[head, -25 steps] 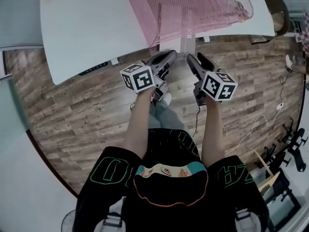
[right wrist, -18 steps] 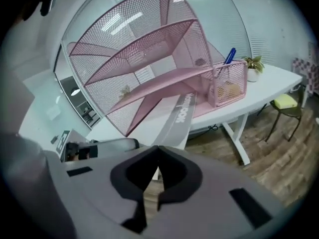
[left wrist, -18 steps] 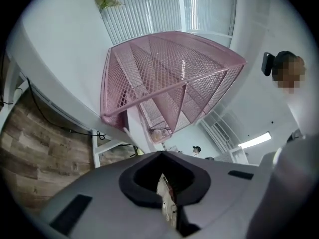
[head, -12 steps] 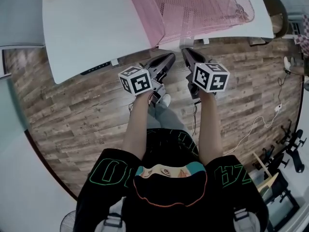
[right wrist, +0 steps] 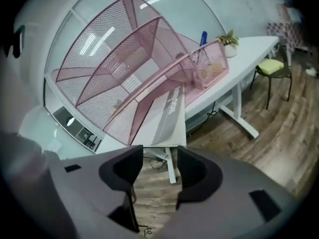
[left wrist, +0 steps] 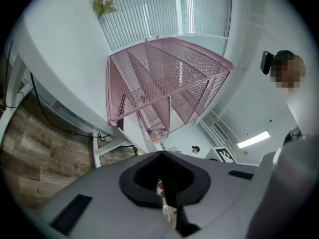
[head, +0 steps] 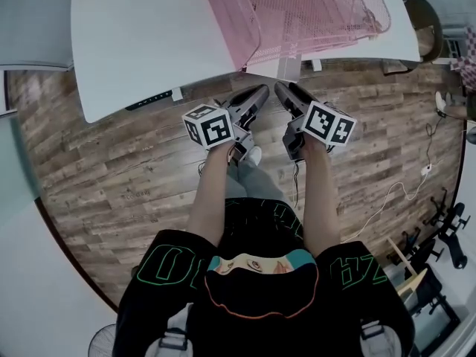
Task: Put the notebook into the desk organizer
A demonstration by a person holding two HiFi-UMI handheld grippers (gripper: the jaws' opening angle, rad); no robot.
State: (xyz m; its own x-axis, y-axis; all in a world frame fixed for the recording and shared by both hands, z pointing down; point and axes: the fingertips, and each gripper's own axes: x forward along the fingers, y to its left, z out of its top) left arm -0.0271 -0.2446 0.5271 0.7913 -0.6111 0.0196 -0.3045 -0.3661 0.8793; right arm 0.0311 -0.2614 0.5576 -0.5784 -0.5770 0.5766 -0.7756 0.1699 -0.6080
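**Q:** Fig. note: where is the notebook [right wrist: 169, 114] lying?

**A:** It's lying flat on the desk [right wrist: 249, 48]. Its near end is overhanging the edge twd the person, and its far end is reaching to the base of the pink mesh desk organizer [right wrist: 124, 68]. I can't tell whether it's already sitting in a slot or just butting against the base.

**Q:** And the grippers?

**A:** The R gripper [right wrist: 158, 171] is hovering just short of the overhanging end. Its jaws are opening, w/ nothing btw them but wood floor [right wrist: 159, 193] showing through. The L gripper [left wrist: 163, 183] is hanging beside it, below desk level, w/ jaws pressed together and empty.

**Q:** What is the step asking for, then?

**A:** Probably taking that overhanging end.
- **Jaw alignment:** The R jaw gap seems to be running sideways while the notebook is lying flat. The wrist likely needs rolling so one pad is going above the cover and one below.
- **Grip depth:** Biting well in, not at a corner, should help, since a thin notebook will prob. be flopping otherwise.

**Q:** And the insertion?

**A:** Lifting clear of the edge, tipping it upright, then feeding it btw two mesh dividers, spine leading.
- **Snagging:** A corner could be catching in the mesh.
- **Organizer shifting:** The organizer looks light and could be sliding back.
- **Steadying:** The L gripper could be steadying the organizer's front rim while the R is pushing in.
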